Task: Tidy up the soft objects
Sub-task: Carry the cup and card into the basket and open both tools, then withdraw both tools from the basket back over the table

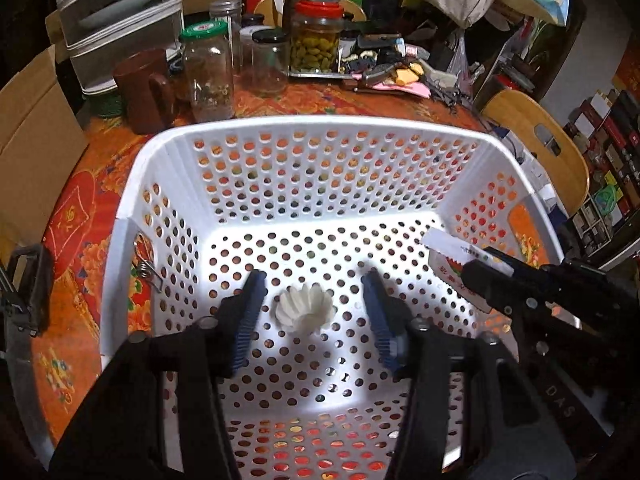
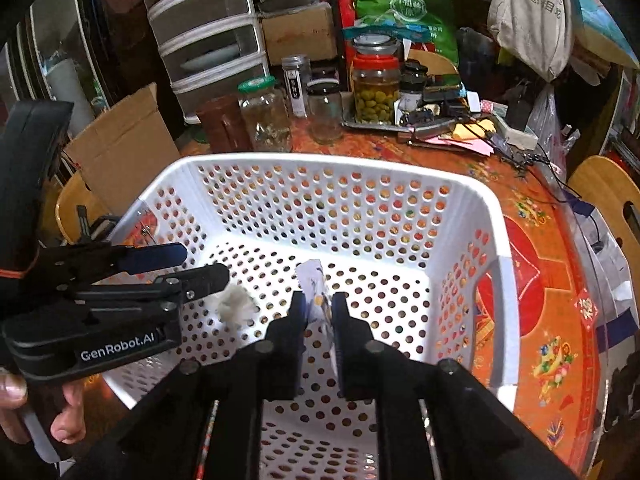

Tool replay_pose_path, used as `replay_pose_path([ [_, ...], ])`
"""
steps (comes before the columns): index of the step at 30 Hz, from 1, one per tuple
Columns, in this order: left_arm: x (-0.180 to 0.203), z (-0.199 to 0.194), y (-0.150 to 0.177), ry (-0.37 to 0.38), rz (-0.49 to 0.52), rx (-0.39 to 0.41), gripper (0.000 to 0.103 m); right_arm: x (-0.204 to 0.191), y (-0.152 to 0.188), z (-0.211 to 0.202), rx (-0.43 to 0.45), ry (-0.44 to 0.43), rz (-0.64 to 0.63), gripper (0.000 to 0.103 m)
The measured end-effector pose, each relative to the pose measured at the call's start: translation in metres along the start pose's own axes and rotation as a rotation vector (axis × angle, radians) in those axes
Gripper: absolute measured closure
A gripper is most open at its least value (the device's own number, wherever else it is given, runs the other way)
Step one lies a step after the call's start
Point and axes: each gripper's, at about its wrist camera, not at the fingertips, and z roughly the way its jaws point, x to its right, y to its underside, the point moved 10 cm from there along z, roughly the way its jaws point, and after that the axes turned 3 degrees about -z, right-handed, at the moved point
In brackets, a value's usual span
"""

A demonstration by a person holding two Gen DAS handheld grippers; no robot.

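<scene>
1. Two grippers reach into one white basket (image 1: pixel 132 184), which stands on an orange patterned table (image 1: pixel 80 208).
2. Cardboard box (image 1: pixel 28 128): far left, off the table's edge.
3. Brown mug (image 1: pixel 144 88): behind the basket's left corner, beside a green-lidded jar (image 1: pixel 208 72).
4. Metal clip (image 1: pixel 148 270): on the basket's left wall.
5. Left gripper (image 1: pixel 310 312): jaws wide apart, holding nothing, low over the basket floor.
6. White ruffled soft piece (image 1: pixel 304 308): on the basket floor, between the left gripper's blue pads (image 1: pixel 250 320), touching neither.
7. Olive jar (image 1: pixel 316 40): red lid, on a tray behind the basket, among other clutter.
8. Right gripper (image 2: pixel 318 312): jaws nearly closed, pinching a white printed packet (image 2: pixel 314 284); the packet stands upright above the basket floor, right of the soft piece. Whether its lower edge touches the floor cannot be told.
9. Wooden chair (image 1: pixel 536 140): right of the table.
</scene>
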Motion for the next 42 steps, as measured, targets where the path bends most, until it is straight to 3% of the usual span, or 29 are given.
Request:
replay_pose_path([
  [3,-0.001,-0.010,-0.003,0.010,-0.013,0.033,0.040,0.000,-0.002,-0.008,0.020,-0.006,0.004,0.060],
  [5,-0.002,-0.018,-0.004,0.010,-0.017,0.049,0.036,0.000,-0.003,-0.014,0.034,-0.004,0.003,0.023],
  [10,-0.007,-0.043,-0.002,0.004,-0.015,0.098,0.017,0.003,-0.007,-0.034,0.088,-0.005,0.018,0.017],
  [14,-0.015,-0.070,0.002,-0.004,-0.011,0.162,0.001,-0.001,-0.003,-0.057,0.131,-0.017,0.019,0.002],
  [20,-0.021,-0.103,0.014,-0.039,0.027,0.207,0.000,-0.005,0.003,-0.084,0.198,-0.019,0.024,0.000],
  [24,-0.030,-0.124,0.026,-0.095,0.031,0.238,0.000,-0.007,0.009,-0.094,0.193,0.017,0.011,0.000],
  [27,-0.035,-0.147,0.045,-0.081,0.027,0.275,0.000,-0.007,0.020,-0.107,0.185,0.065,0.010,0.000],
  [30,-0.039,-0.172,0.070,-0.097,0.050,0.309,0.000,-0.011,0.038,-0.124,0.195,0.054,0.014,0.000],
  [33,-0.045,-0.188,0.101,-0.090,0.061,0.324,0.000,-0.014,0.068,-0.142,0.212,0.091,0.018,0.000],
  [36,-0.051,-0.196,0.145,-0.053,0.060,0.339,0.000,-0.023,0.105,-0.153,0.239,0.066,0.023,0.000],
  [42,-0.068,-0.177,0.225,-0.036,0.019,0.308,0.000,-0.038,0.191,-0.141,0.206,0.060,0.035,0.000],
])
